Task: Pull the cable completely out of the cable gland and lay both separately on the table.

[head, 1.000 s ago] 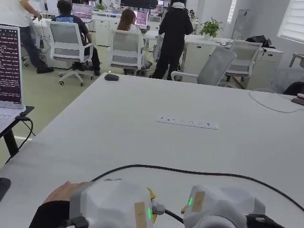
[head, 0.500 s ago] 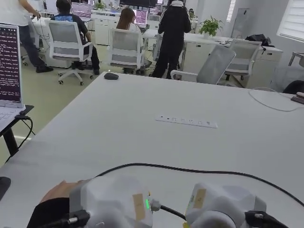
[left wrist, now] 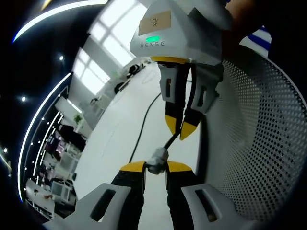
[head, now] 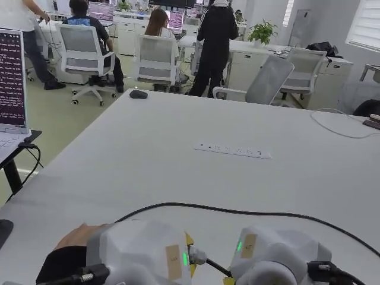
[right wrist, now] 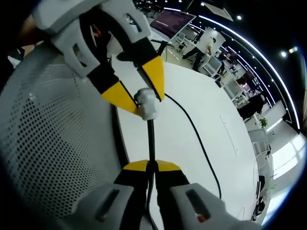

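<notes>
In the left gripper view, my left gripper is shut on the small grey-white cable gland. A black cable comes out of the gland. The right gripper enters from above and clamps that cable a short way from the gland. In the right gripper view, my right gripper is shut on the cable. Just ahead, the gland sits between the left gripper's yellow fingers. In the head view both grippers are at the table's near edge, with the gland between them. The cable arcs across the white table.
A white power strip lies mid-table, a dark mouse sits at the far edge and a thin white cable at the far right. A laptop stands on the left. A white perforated mesh surface lies close below the grippers. People and chairs are behind the table.
Both grippers keep their holds. The left gripper has rolled slightly, so its yellow fingertips show again beside the gland. The short stretch of cable between the grippers looks about the same.
</notes>
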The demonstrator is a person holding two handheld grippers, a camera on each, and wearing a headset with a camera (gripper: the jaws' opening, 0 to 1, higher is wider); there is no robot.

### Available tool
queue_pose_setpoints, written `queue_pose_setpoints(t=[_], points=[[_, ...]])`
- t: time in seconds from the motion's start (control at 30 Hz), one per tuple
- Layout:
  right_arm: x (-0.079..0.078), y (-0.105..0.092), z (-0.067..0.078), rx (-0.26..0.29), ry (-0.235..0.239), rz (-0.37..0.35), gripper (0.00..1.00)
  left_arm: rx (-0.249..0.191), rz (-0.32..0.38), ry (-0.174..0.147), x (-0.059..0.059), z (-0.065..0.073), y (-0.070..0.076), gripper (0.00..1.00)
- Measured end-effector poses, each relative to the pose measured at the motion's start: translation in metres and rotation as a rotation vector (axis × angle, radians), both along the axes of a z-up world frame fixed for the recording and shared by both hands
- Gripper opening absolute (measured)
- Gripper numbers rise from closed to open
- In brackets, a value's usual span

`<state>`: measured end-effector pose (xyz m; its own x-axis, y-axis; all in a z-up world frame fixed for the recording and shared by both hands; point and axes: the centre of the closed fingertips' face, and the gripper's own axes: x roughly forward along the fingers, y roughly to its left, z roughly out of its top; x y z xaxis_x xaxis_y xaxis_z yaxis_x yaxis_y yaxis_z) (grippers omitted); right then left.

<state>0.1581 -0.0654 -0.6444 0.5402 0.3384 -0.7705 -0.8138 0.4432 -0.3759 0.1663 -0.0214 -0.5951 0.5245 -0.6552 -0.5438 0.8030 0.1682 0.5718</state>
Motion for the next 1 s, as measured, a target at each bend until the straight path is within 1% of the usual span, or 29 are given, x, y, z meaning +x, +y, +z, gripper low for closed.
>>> queue_pose_setpoints(t=[0.07, 0.1, 0.13, 0.17, 0.2, 0.23, 0.27, 0.3, 0.33, 0.37, 0.4, 0.43, 0.47, 0.5, 0.53, 0.57, 0.6, 0.63, 0.67, 0.7, 0.73, 0.77, 0.8, 0.83, 0.87, 0.9, 0.93, 1.0], points=[[0.002, -0.008, -0.002, -0.029, 0.006, -0.019, 0.03, 0.000, 0.031, -0.008, 0.005, 0.002, 0.004, 0.17], [0.004, -0.010, 0.000, -0.022, 0.004, -0.030, 0.03, -0.023, 0.043, 0.002, 0.008, 0.003, 0.005, 0.17], [0.005, -0.011, 0.001, -0.010, 0.010, -0.037, 0.03, -0.033, 0.049, 0.012, 0.009, 0.004, 0.005, 0.17], [0.004, -0.010, 0.004, 0.024, 0.026, -0.048, 0.03, -0.034, 0.055, 0.014, 0.010, 0.003, 0.006, 0.17], [0.005, -0.010, 0.007, 0.035, 0.034, -0.047, 0.03, -0.028, 0.067, 0.015, 0.012, 0.002, 0.007, 0.17], [0.009, -0.016, 0.009, 0.018, 0.039, -0.046, 0.03, -0.006, 0.101, -0.006, 0.016, 0.002, 0.014, 0.17], [0.011, -0.019, 0.010, 0.017, 0.046, -0.045, 0.03, -0.014, 0.105, -0.008, 0.017, 0.003, 0.015, 0.17], [0.014, -0.021, 0.011, 0.026, 0.056, -0.049, 0.03, -0.036, 0.114, 0.001, 0.018, 0.005, 0.015, 0.17], [0.017, -0.023, 0.011, 0.039, 0.066, -0.055, 0.03, -0.048, 0.127, 0.013, 0.019, 0.005, 0.017, 0.17], [0.024, -0.028, 0.013, 0.061, 0.073, -0.066, 0.03, -0.035, 0.148, 0.012, 0.023, 0.004, 0.020, 0.17], [0.029, -0.032, 0.013, 0.072, 0.087, -0.073, 0.03, -0.023, 0.157, 0.006, 0.024, 0.003, 0.022, 0.17], [0.038, -0.038, 0.016, 0.076, 0.091, -0.083, 0.03, -0.029, 0.159, 0.006, 0.024, 0.004, 0.022, 0.17], [0.047, -0.041, 0.020, 0.087, 0.076, -0.090, 0.03, -0.036, 0.160, 0.010, 0.024, 0.004, 0.022, 0.17], [0.064, -0.046, 0.027, 0.102, 0.046, -0.099, 0.03, -0.041, 0.160, 0.014, 0.023, 0.004, 0.022, 0.17], [0.074, -0.049, 0.029, 0.100, 0.050, -0.100, 0.03, -0.044, 0.160, 0.020, 0.023, 0.004, 0.021, 0.17], [0.091, -0.054, 0.032, 0.101, 0.049, -0.106, 0.03, -0.051, 0.154, 0.026, 0.022, 0.004, 0.020, 0.17], [0.105, -0.058, 0.034, 0.104, 0.037, -0.110, 0.04, -0.051, 0.152, 0.029, 0.022, 0.003, 0.019, 0.17], [0.126, -0.063, 0.036, 0.111, 0.027, -0.119, 0.04, -0.042, 0.155, 0.035, 0.022, 0.001, 0.020, 0.17], [0.140, -0.067, 0.036, 0.119, 0.026, -0.127, 0.04, -0.036, 0.158, 0.037, 0.022, 0.000, 0.020, 0.17], [0.155, -0.070, 0.034, 0.141, 0.033, -0.147, 0.04, -0.033, 0.159, 0.041, 0.022, -0.001, 0.021, 0.17], [0.174, -0.074, 0.027, 0.201, 0.074, -0.203, 0.04, -0.032, 0.158, 0.051, 0.021, -0.002, 0.021, 0.17], [0.188, -0.078, 0.022, 0.223, 0.097, -0.236, 0.03, -0.030, 0.158, 0.055, 0.021, -0.003, 0.021, 0.17], [0.207, -0.085, 0.013, 0.231, 0.108, -0.262, 0.03, -0.025, 0.162, 0.059, 0.021, -0.004, 0.022, 0.17], [0.219, -0.089, 0.007, 0.239, 0.117, -0.288, 0.03, -0.022, 0.166, 0.064, 0.021, -0.005, 0.022, 0.17], [0.235, -0.095, -0.004, 0.248, 0.137, -0.326, 0.03, -0.019, 0.169, 0.070, 0.021, -0.007, 0.023, 0.17], [0.245, -0.099, -0.009, 0.263, 0.133, -0.355, 0.03, -0.016, 0.169, 0.072, 0.021, -0.007, 0.023, 0.17], [0.259, -0.106, -0.019, 0.267, 0.138, -0.400, 0.03, -0.013, 0.166, 0.074, 0.020, -0.008, 0.023, 0.17], [0.272, -0.118, -0.031, 0.240, 0.136, -0.446, 0.03, -0.018, 0.163, 0.081, 0.019, -0.008, 0.022, 0.17]])
